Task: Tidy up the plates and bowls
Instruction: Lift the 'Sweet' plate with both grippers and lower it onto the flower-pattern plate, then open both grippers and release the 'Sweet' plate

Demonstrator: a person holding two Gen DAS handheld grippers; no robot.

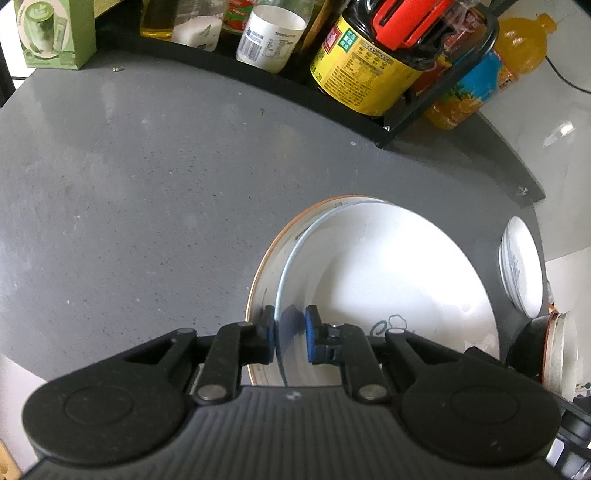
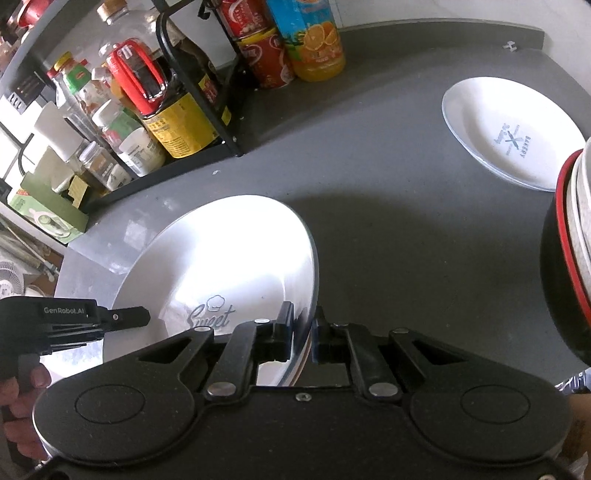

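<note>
A white blue-rimmed plate (image 1: pixel 388 266) printed "Sweet" (image 2: pixel 221 258) lies on top of an orange-rimmed plate (image 1: pixel 266 266) on the grey counter. My left gripper (image 1: pixel 290 330) is shut on its near left rim, one blue pad outside and one on the inner slope. In the right wrist view that gripper (image 2: pixel 125 317) reaches over the plate's left edge, held by a hand. My right gripper (image 2: pixel 303 330) is shut on the same plate's right rim. A second white plate (image 2: pixel 517 136) marked "Bakery" lies apart at the far right (image 1: pixel 522 266).
A black bowl with a red rim (image 2: pixel 561 258) holding white bowls stands close on the right (image 1: pixel 532 343). A black wire rack (image 2: pixel 207 122) of sauce bottles and jars lines the back. An orange juice bottle (image 2: pixel 317 44) and a green box (image 1: pixel 55 33) stand nearby.
</note>
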